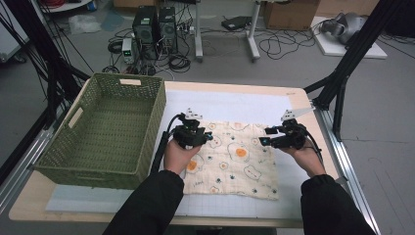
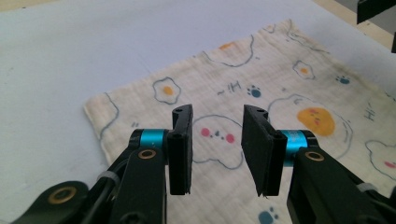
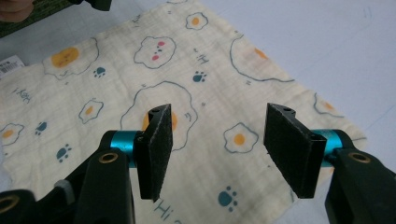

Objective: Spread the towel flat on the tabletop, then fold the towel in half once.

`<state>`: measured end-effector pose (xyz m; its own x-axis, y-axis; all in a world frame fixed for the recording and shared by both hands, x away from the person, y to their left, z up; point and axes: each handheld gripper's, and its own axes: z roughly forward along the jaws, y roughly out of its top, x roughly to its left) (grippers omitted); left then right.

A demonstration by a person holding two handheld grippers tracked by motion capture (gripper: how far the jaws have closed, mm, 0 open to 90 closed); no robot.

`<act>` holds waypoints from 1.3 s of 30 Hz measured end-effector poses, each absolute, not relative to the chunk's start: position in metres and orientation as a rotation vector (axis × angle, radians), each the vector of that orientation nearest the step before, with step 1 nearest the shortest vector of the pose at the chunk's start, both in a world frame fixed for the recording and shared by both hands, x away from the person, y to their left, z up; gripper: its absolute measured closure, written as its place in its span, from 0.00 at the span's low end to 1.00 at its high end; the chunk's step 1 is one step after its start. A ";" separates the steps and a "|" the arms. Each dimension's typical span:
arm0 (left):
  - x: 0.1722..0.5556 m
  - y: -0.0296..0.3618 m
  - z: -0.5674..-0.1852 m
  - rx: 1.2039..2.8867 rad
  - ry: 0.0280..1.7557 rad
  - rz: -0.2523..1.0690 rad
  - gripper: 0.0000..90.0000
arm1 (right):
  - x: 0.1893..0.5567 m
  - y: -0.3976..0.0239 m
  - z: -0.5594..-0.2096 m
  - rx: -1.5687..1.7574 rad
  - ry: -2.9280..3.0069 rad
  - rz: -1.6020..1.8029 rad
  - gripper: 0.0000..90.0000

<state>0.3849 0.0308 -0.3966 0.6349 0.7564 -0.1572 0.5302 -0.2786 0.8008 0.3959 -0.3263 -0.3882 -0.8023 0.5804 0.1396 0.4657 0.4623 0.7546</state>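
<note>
A cream cloth printed with fried eggs and paw prints lies flat on the white mat. My left gripper hovers over the cloth's left part, jaws open, nothing between them. In the left gripper view the cloth spreads below the left gripper, its near corner to the left. My right gripper hangs over the cloth's right edge, also open and empty. The right gripper view shows the cloth under the right gripper, with a white label at its left edge.
A green woven basket stands empty at the table's left, close to the left hand. The white mat covers the wooden table. Black frame legs, computers and cables sit on the floor beyond the table.
</note>
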 end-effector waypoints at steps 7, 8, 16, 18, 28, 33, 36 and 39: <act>0.399 0.036 -0.404 1.981 1.086 0.347 0.68 | 0.413 -0.331 -0.391 0.994 2.531 1.254 0.47; 0.401 0.037 -0.408 1.977 1.101 0.343 0.67 | 0.415 -0.332 -0.394 1.008 2.533 1.247 0.47; 0.405 0.039 -0.430 2.018 1.180 0.388 0.65 | 0.423 -0.335 -0.415 1.087 2.527 1.172 0.50; 0.406 0.041 -0.435 2.029 1.200 0.393 0.66 | 0.424 -0.336 -0.421 1.114 2.521 1.146 0.50; 0.409 0.043 -0.442 1.991 1.278 0.510 0.74 | 0.430 -0.337 -0.437 1.192 2.429 0.989 0.61; 0.407 0.038 -0.443 2.012 1.224 0.513 0.93 | 0.429 -0.334 -0.438 1.180 2.468 1.007 0.96; 0.408 0.041 -0.442 2.007 1.232 0.479 0.97 | 0.425 -0.331 -0.438 1.150 2.479 1.000 0.96; 0.406 0.042 -0.440 2.003 1.225 0.470 0.97 | 0.424 -0.336 -0.437 1.173 2.498 1.039 0.96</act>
<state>0.4055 0.0419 -0.4395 0.4796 0.8752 -0.0629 0.6081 -0.2798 0.7429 0.4242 -0.3358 -0.4366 -0.6678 0.7354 0.1148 0.5999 0.4406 0.6678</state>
